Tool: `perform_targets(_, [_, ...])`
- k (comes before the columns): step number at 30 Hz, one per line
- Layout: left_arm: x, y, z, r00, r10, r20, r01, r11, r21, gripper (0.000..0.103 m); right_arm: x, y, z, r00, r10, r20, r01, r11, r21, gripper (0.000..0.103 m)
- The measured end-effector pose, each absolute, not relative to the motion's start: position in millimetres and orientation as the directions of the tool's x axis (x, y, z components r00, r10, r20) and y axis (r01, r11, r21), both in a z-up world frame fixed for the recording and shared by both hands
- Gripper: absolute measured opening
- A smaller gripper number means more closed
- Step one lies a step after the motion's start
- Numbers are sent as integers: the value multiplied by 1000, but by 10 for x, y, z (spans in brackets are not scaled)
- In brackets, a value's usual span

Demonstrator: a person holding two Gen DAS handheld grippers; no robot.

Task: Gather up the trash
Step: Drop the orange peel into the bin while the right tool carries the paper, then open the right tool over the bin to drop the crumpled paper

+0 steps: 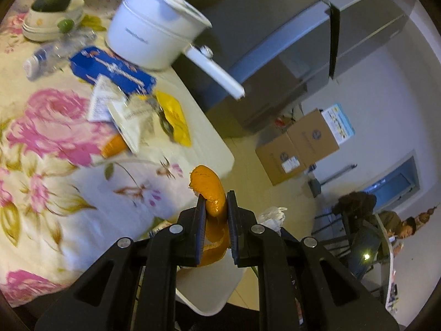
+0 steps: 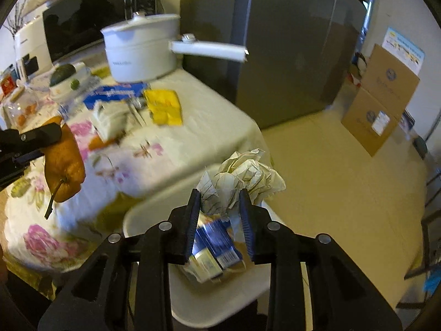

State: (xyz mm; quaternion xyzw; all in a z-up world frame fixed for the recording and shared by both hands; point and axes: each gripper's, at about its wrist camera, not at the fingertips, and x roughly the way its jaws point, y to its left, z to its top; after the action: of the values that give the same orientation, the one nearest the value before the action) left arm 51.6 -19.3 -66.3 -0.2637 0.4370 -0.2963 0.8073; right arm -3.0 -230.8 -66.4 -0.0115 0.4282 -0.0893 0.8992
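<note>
Left wrist view: my left gripper (image 1: 216, 205) pinches a curl of orange peel (image 1: 210, 190) between its fingers (image 1: 200, 215), clamped on it just off the edge of the flowered desk (image 1: 55, 165). I judge the step is carrying it to the white bin (image 1: 209, 284) below. To do it well I keep the squeeze steady, bring the peel over the bin's mouth and only then let go; the peel is thin and curled, so it may slip or cling to a pad. More litter waits on the desk: a blue box (image 1: 110, 69), a yellow wrapper (image 1: 173, 121), some papers (image 1: 121, 110). All of it is motion-blurred, so labels are unreadable.

Right wrist view: my right gripper (image 2: 219, 207) hangs over the bin (image 2: 154, 212), fingers parted. Crumpled paper (image 2: 248, 171) sits between and beyond the tips, but I cannot tell whether they touch it. A blue carton (image 2: 217, 245) lies inside. The left gripper (image 2: 27, 140) shows at the left edge with the peel (image 2: 64, 162) and its stem dangling. The bin's depth is hidden behind my own fingers.
</note>
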Motion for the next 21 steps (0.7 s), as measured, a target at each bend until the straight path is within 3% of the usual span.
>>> perform_targets(11, [427,-662,-956,340,-737,-584,276,672,-687,15,-162,-2414,-903,527,-205,-825,173,976,-132,34])
perform_targets(14, [436,-743,-1006,321,-742,-589,274,668,-692,15,-154,-2442,-893,528,-216,-821,190,973,-134,39])
perform_targets(18, [434,-808,-1033,306,-741,-598,276,670,-689,17,-160,-2503,-874,531,-240,-813,223,965,-140,56])
perform_targets(21, [447,-819,-1055,297,-742,-601,271,669,-693,22,-158,-2541,-860,533,-252,-807,247,959,-137,62])
